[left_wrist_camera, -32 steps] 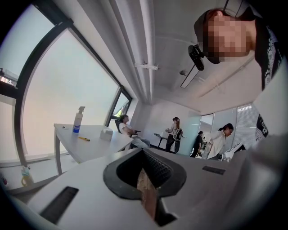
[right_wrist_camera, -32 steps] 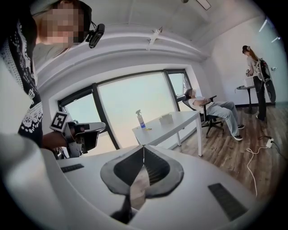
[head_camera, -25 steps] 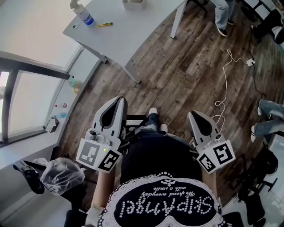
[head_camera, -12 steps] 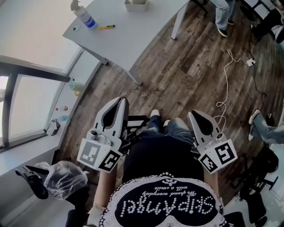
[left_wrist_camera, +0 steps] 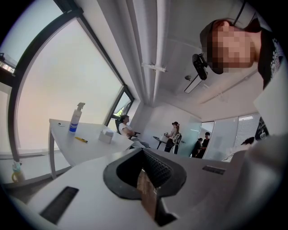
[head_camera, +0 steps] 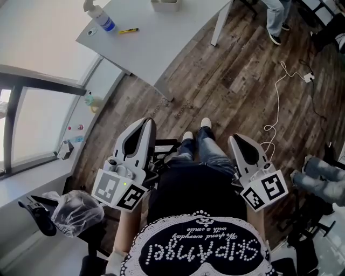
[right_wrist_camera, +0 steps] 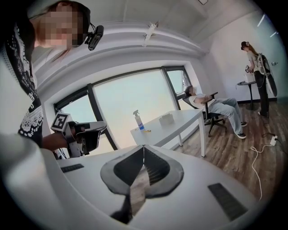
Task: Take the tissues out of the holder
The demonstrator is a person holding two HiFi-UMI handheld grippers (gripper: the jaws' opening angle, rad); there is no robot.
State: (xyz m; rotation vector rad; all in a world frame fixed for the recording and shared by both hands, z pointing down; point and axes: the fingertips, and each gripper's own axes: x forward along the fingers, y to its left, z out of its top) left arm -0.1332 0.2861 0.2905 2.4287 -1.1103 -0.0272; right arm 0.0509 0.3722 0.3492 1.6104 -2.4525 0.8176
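Observation:
The tissue holder (head_camera: 163, 5), a small white box, stands on the white table (head_camera: 161, 40) at the top edge of the head view, far from both grippers. It also shows small on the table in the left gripper view (left_wrist_camera: 106, 135) and in the right gripper view (right_wrist_camera: 166, 118). My left gripper (head_camera: 146, 123) is held near the body at lower left, jaws shut and empty (left_wrist_camera: 143, 150). My right gripper (head_camera: 235, 139) is held at lower right, also shut with nothing between its jaws (right_wrist_camera: 143, 146). Both point toward the table.
A spray bottle (head_camera: 99, 15) and a yellow pen (head_camera: 128, 30) lie on the table. A white cable (head_camera: 275, 97) runs across the wooden floor. Other people's legs show at top right (head_camera: 277, 21) and right (head_camera: 321, 178). A crumpled plastic bag (head_camera: 75, 213) sits by the window at left.
The wearer has stepped forward, one foot now further ahead. The legs at the right edge have moved down the picture. Both grippers stay shut and hold their places in view.

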